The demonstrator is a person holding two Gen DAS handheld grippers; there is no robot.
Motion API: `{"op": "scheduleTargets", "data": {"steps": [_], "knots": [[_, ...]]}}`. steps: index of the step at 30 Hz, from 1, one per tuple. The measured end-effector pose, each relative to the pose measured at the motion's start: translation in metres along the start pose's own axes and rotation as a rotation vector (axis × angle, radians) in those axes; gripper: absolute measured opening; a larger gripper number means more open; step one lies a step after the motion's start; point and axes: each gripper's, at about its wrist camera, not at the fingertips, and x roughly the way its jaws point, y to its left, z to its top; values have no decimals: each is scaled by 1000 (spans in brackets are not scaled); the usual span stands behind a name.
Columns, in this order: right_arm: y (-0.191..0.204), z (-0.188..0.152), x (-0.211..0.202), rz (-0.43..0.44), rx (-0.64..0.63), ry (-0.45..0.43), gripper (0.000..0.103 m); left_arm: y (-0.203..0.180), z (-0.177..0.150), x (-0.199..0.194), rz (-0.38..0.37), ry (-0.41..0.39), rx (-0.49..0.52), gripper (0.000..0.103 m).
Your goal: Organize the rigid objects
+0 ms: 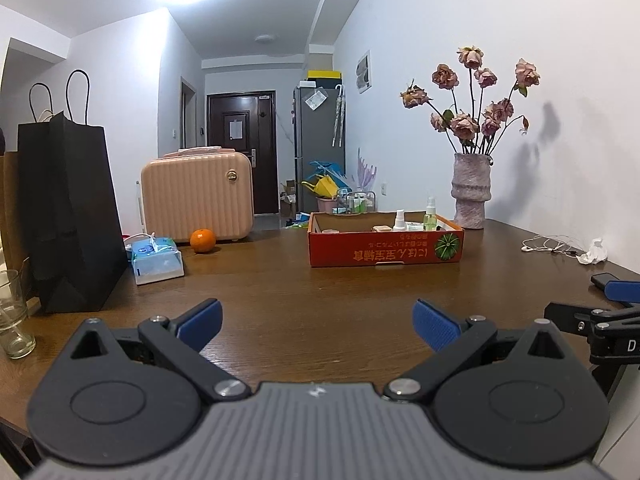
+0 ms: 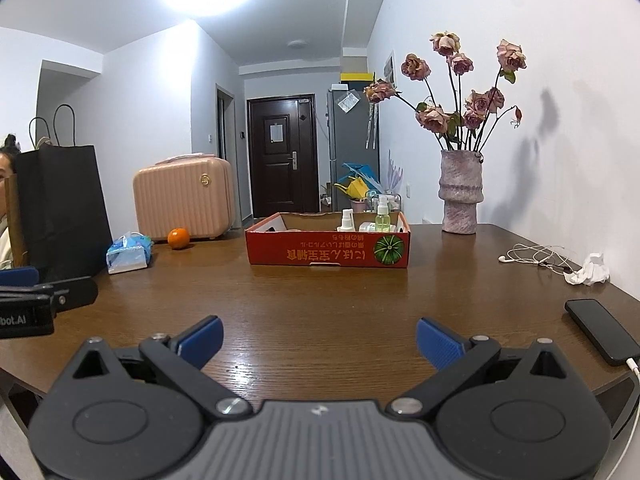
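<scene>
Both grippers, left [image 1: 318, 322] & right [image 2: 319, 340], spread wide w/ nothing held, low over table [image 1: 320, 292] well short of box [image 1: 386, 246]. Bottles [image 1: 414, 220] already stand in box. Prob. approach phase: pick one loose item near box, come in level, centre it btwn pads before closing.

Glossy wooden table [image 2: 320, 304], red cardboard box [image 2: 328, 254], rough vase [image 2: 459, 196]

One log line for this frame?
left hand-held gripper: open, empty | right hand-held gripper: open, empty | red box: untouched, holds bottles
</scene>
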Motion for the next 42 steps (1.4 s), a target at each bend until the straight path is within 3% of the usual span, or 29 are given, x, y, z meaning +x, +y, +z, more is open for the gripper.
{"op": "scheduleTargets", "data": {"steps": [42], "knots": [[1, 1, -1, 13, 0, -3, 103, 2, 0, -3, -3, -2, -2, 103]]}}
